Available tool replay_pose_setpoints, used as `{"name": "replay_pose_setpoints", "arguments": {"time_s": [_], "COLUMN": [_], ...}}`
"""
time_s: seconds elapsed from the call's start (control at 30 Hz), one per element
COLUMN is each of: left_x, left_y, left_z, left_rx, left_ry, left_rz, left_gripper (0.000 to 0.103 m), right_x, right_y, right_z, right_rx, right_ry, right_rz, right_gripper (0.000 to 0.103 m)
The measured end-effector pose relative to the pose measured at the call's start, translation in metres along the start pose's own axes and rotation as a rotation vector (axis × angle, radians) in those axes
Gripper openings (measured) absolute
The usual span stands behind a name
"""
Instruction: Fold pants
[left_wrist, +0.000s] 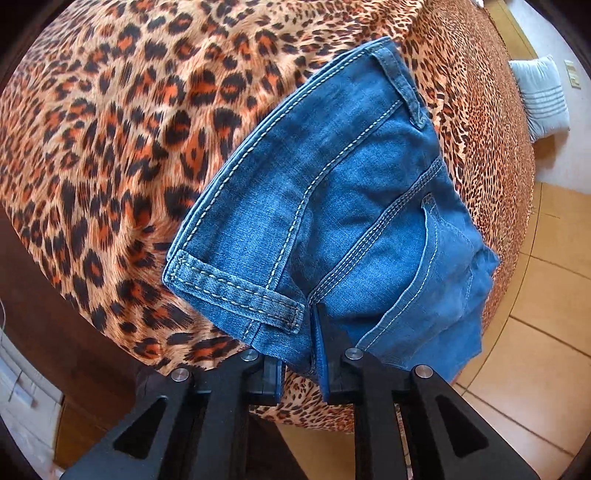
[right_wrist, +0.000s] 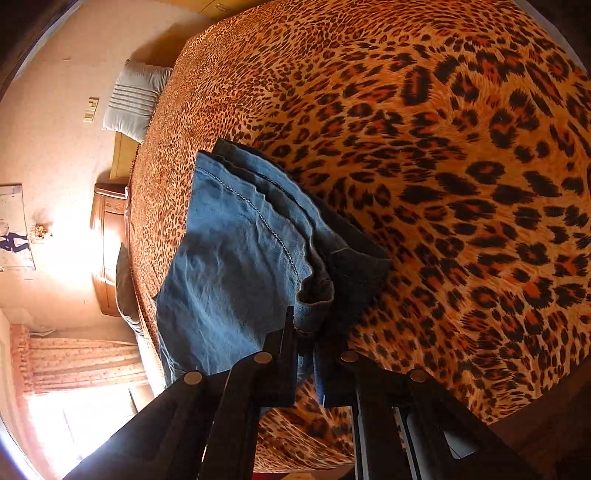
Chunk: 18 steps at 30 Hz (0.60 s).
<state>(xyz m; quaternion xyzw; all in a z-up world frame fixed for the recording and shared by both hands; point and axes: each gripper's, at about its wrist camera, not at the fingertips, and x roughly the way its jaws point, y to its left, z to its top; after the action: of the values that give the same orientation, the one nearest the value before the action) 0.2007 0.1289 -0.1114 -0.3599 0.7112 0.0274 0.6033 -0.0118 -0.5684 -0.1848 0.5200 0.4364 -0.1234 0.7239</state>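
— While you have both grippers on the jeans (left_wrist: 332, 206), how do they feel to you?

— You're dealing with soft denim, limp across the panels but thick and firmer at the waistband (left_wrist: 236, 291) and the stitched seams. Judging by the layers, the bundle is fairly heavy for cloth, and it will sag wherever you don't support it.

— Where are they now?

— They lie bunched on the leopard-print bedspread (left_wrist: 110, 129), near the edge of the bed, with one end spilling over the side.

— And my fingers?

— Your left gripper (left_wrist: 308, 332) has its fingers narrow, pinching the cloth just beside the belt loop. Your right gripper (right_wrist: 304, 332) is likewise closed down on a rolled hem (right_wrist: 314, 295).

— Good holds?

— I'd say so. Thick stitched edges resist slipping; thin mid-panel cloth would slide and bunch.
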Motion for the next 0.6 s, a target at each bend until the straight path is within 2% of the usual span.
{"name": "replay_pose_setpoints", "arguments": {"time_s": [0.07,0.13,0.2,0.27,0.33,0.37,0.4,0.47,0.6], "left_x": [-0.004,-0.019,-0.041,-0.066,-0.089,-0.095,-0.098,-0.092,-0.062], "left_y": [-0.004,-0.007,-0.008,-0.012,-0.017,-0.020,-0.022,-0.030,-0.044], "left_z": [-0.004,-0.013,-0.019,-0.018,-0.005,0.007,0.020,0.048,0.090], "left_rx": [0.027,0.065,0.126,0.165,0.174,0.172,0.171,0.166,0.122], "left_ry": [0.014,0.010,-0.029,-0.084,-0.158,-0.186,-0.205,-0.199,-0.143], "left_rz": [-0.002,-0.021,-0.029,-0.047,-0.065,-0.069,-0.066,-0.059,-0.030], "left_gripper": [0.015,0.021,0.032,0.037,0.057,0.076,0.081,0.080,0.080], "right_x": [0.001,-0.007,-0.022,-0.039,-0.054,-0.059,-0.060,-0.054,-0.021], "right_y": [-0.001,-0.001,0.004,0.010,0.021,0.028,0.035,0.053,0.086], "right_z": [0.003,0.006,0.011,0.017,0.026,0.032,0.039,0.051,0.075], "right_rx": [-0.035,-0.040,-0.067,-0.105,-0.155,-0.177,-0.193,-0.224,-0.261], "right_ry": [0.029,0.029,0.005,-0.030,-0.068,-0.079,-0.085,-0.077,-0.029], "right_rz": [-0.037,-0.054,-0.071,-0.101,-0.125,-0.125,-0.119,-0.092,-0.036], "right_gripper": [0.011,0.017,0.020,0.028,0.033,0.037,0.040,0.046,0.048]}}
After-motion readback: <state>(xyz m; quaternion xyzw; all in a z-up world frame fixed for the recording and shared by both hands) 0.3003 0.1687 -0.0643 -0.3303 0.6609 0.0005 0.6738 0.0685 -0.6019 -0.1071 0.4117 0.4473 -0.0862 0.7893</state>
